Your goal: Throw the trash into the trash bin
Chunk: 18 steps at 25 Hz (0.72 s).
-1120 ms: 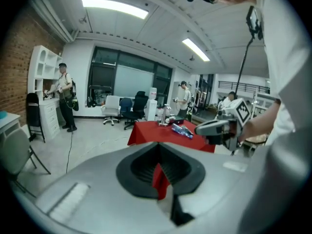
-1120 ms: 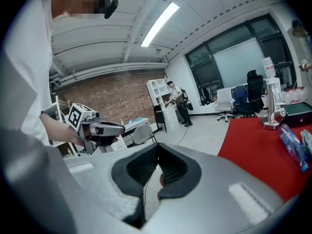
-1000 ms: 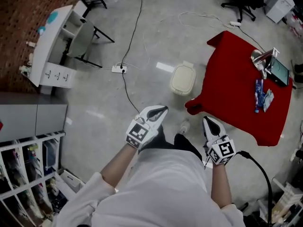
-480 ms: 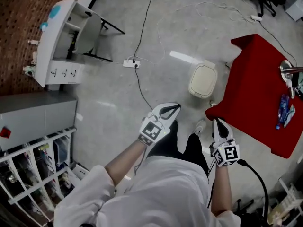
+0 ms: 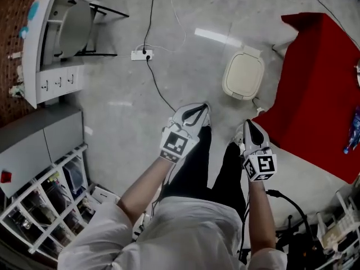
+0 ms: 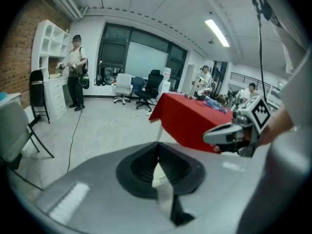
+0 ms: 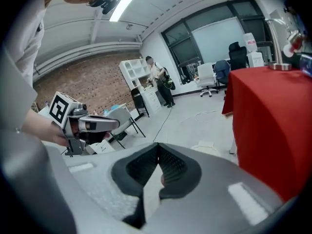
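Grey polished concrete forms the floor (image 5: pixel 129 117), glossy enough to mirror the ceiling lights. A thin black cable (image 5: pixel 151 16) runs across it to a white power strip (image 5: pixel 142 54). The trash bin (image 5: pixel 243 75) stands on this floor. It is cream plastic, a rounded square seen from above, with its lid down. It sits beyond both grippers and just left of the table (image 5: pixel 320 83), which is draped in smooth red cloth that falls in soft folds at its near corner. A small blue packet (image 5: pixel 352 129) lies on that cloth at the far right. A white shelf unit (image 5: pixel 53 44) stands at the far left.

The left gripper (image 6: pixel 157 144) has a matt grey shell and ribbed black pads. Its jaws are pressed together at the tips with nothing between them. The right gripper (image 7: pixel 157 146) is likewise closed and empty, just beside the red cloth.
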Motion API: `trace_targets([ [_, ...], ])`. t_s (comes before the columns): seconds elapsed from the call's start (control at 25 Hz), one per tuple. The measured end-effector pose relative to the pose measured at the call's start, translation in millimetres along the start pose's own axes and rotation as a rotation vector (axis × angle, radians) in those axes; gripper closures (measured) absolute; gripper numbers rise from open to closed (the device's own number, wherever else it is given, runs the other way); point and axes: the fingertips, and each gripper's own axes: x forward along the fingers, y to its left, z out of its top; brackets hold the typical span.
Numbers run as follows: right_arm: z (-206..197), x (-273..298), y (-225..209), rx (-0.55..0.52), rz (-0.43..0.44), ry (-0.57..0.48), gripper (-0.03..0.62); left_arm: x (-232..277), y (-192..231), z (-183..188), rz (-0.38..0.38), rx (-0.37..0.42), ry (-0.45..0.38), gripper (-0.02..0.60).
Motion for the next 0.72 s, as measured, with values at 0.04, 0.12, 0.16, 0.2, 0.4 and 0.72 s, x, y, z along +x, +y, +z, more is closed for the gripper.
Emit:
trace_targets([
  [0.04,-8,11,-3,0.005,-0.007,0.007,0.594,8,5,-8,0.002,-0.004,0.007,0.578],
  [0.12,-26,33,-11,0.015,-0.020,0.021,0.594,23,15,-26,0.010,-0.013,0.023,0.578],
  [0.16,-36,44,-15,0.022,-0.026,0.029,0.594,31,18,-36,0.014,-0.017,0.031,0.578],
  [0.2,-47,54,-20,0.029,-0.031,0.036,0.594,39,21,-46,0.017,-0.020,0.040,0.578],
  [0.4,-100,104,-49,0.064,-0.062,0.070,0.594,81,32,-98,0.015,-0.031,0.087,0.578],
  [0.72,-175,158,-92,0.085,-0.105,0.128,0.594,126,41,-158,-0.009,-0.034,0.124,0.578],
])
